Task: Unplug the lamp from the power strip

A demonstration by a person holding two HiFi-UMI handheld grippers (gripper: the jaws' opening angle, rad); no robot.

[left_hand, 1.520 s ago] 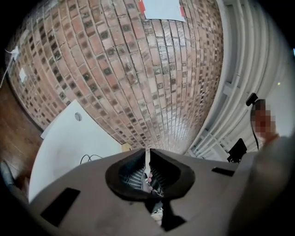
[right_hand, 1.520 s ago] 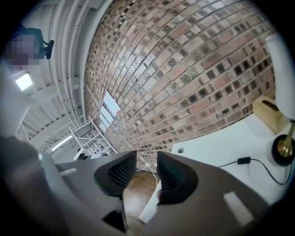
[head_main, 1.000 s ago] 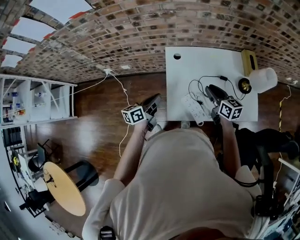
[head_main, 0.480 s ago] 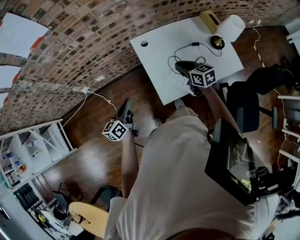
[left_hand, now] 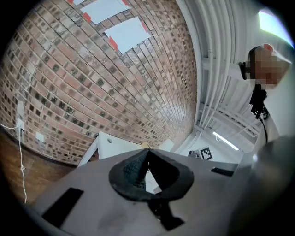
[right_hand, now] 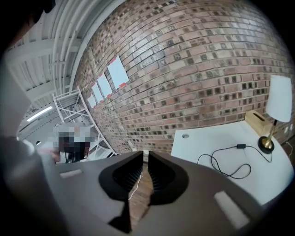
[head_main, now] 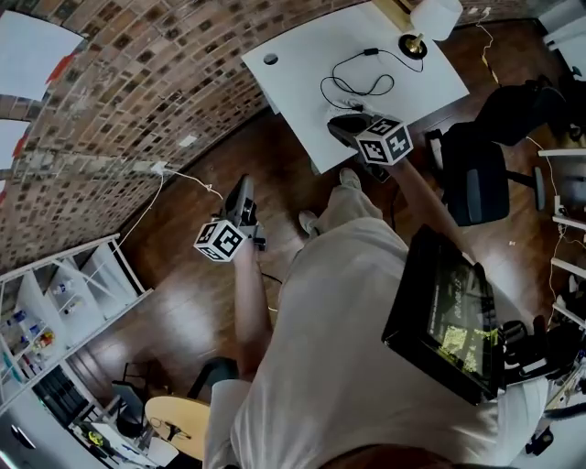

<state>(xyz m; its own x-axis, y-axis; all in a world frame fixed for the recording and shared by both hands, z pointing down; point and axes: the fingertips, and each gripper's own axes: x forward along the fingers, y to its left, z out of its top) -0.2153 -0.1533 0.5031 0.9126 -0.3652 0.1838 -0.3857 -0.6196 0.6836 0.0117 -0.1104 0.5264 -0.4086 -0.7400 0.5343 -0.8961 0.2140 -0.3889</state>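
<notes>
Head view: my right gripper (head_main: 335, 123) has pulled back to the white rectangular desk (head_main: 302, 64) edge. White-shaded brass lamp (head_main: 430, 16) at far corner, black cord (head_main: 322, 92) slack, power strip hidden. Left gripper view: left gripper (left_hand: 146, 154) jaws together, empty. Right gripper view: jaws just closing to a slit, nothing between; unplugging looks done, I judge.

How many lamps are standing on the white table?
1. The lamp stands at the far corner of the white table, beside a yellow box. The table's near edge is partly hidden, so another could be missed.
</notes>
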